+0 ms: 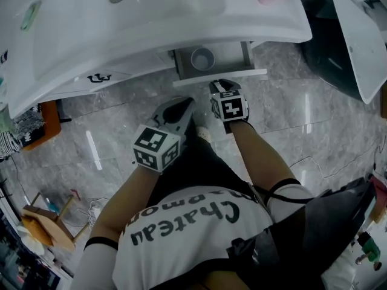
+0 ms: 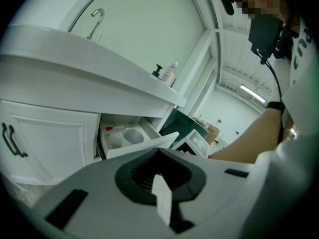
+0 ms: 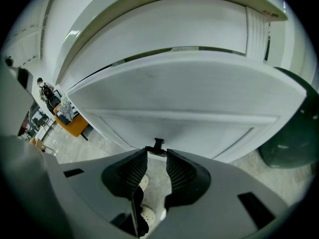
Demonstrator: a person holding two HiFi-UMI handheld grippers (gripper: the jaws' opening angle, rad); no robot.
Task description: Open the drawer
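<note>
The white drawer (image 1: 217,73) under the vanity stands pulled out, with a white cup (image 1: 202,58) inside it. My right gripper (image 1: 222,84) is at the drawer front. In the right gripper view that front (image 3: 189,98) fills the picture, and the small black handle (image 3: 158,144) sits across the fingertips of my right gripper (image 3: 156,156), which is shut on it. My left gripper (image 1: 186,103) hangs lower and to the left, apart from the drawer and holding nothing. In its own view my left gripper (image 2: 158,159) has its pads together, facing the open drawer (image 2: 134,146) and cup (image 2: 132,135).
A white sink top (image 1: 284,23) overhangs the drawer. Left of the drawer is a cabinet door with a black handle (image 1: 100,77). A dark bin (image 1: 326,47) with a white lid stands to the right, an orange stool (image 1: 48,122) to the left. The person's legs are below the grippers.
</note>
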